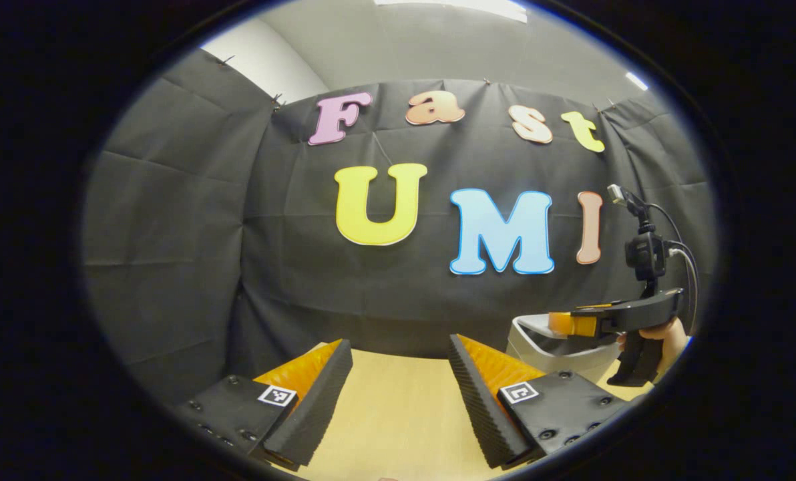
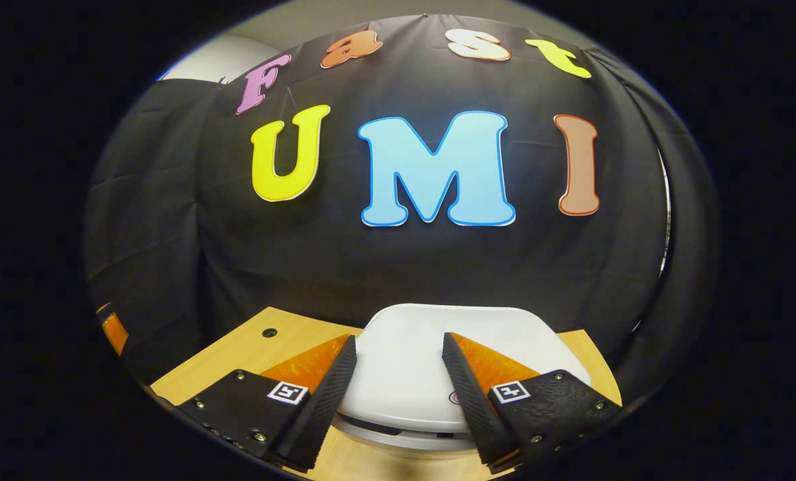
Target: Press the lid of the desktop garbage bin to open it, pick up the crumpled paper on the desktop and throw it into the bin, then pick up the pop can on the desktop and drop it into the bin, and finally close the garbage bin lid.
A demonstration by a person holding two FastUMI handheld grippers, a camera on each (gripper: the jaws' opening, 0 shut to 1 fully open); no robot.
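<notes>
The white bin (image 2: 431,374) on the desk (image 1: 398,407) sits with its lid (image 2: 438,354) down, the right gripper (image 2: 398,351) spread empty above it and the left gripper (image 1: 401,361) spread too (either first press or final closing, I can't tell).

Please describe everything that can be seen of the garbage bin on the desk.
The garbage bin is white and looks like smooth plastic, with a broad, rounded lid and a dark seam below the lid's front edge. The lid lies flat, apparently closed. The bin stands upright on the light wooden desk, near the black cloth wall. The right gripper hangs open just above the lid; whether it touches cannot be told. In the left gripper view the bin sits under that gripper.
</notes>
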